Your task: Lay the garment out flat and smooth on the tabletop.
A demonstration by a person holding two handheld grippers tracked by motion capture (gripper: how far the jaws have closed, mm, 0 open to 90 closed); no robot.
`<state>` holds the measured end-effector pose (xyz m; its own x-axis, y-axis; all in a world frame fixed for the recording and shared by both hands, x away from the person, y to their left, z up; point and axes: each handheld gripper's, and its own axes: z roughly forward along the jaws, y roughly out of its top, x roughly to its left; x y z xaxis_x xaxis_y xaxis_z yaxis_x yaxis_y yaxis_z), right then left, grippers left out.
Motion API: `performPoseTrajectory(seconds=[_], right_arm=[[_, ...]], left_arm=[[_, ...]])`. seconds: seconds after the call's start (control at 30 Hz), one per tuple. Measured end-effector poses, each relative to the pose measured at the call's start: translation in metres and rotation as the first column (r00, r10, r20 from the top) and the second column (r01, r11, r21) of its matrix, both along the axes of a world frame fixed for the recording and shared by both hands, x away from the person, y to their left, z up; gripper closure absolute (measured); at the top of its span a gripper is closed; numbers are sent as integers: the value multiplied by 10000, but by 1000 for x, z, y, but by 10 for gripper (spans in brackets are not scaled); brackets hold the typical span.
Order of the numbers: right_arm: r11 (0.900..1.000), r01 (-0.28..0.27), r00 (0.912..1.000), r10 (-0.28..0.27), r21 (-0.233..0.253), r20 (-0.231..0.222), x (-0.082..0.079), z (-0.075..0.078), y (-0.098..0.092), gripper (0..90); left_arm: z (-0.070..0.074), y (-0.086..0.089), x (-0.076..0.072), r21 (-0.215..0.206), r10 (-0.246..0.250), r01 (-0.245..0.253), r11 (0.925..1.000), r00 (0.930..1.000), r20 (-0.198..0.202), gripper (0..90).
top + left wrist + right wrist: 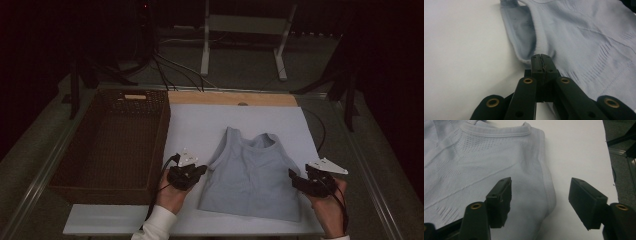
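Note:
A pale blue sleeveless top [250, 175] lies flat on the white board [200, 120], neck away from me. My left gripper [201, 170] is at the top's left armhole. In the left gripper view its jaws are pressed together at the curled armhole rim [524, 56] of the top [586, 37], seemingly pinching it. My right gripper [291, 175] is at the right side. Its jaws stand wide apart in the right gripper view [540, 188], straddling the right armhole edge of the top [474, 165]: one finger [500, 200] is over the fabric, the other over bare board.
A dark woven basket [161, 145] stands empty against the board's left side. A wooden strip [230, 98] runs along the board's far edge. Beyond the table, cables and a white stand [245, 25] are on the floor. A metal rail [372, 165] borders the table's right.

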<state>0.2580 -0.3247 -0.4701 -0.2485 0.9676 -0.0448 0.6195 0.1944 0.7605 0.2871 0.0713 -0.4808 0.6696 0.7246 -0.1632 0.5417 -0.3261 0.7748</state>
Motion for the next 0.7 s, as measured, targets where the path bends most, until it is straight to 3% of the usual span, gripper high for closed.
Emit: performPoseTrajectory(seconds=[0.07, 0.23, 0.33, 0.5, 0.7], right_arm=[[10000, 26, 10000, -26, -9, -6, -1, 0, -1, 339], [10000, 40, 10000, -40, -37, 43, -3, 0, -1, 309], [10000, -19, 10000, 19, -41, 14, -4, -1, 0, 302], [10000, -16, 10000, 16, -20, 61, -5, -2, 0, 302], [10000, 42, 9999, -42, 24, 126, -5, -1, -1, 302]], left_arm=[[0, 0, 1, -180, -17, 17, 9998, 10000, -9, 900], [-2, -10, 5, -565, -117, 113, 9983, 9999, -54, 675], [-3, -20, 6, -637, -197, 194, 9978, 9998, -40, 607], [-2, -30, 15, -687, 80, -81, 9976, 10000, -16, 560], [-9, -37, 28, -837, 182, -216, 9963, 9990, -410, 524]])
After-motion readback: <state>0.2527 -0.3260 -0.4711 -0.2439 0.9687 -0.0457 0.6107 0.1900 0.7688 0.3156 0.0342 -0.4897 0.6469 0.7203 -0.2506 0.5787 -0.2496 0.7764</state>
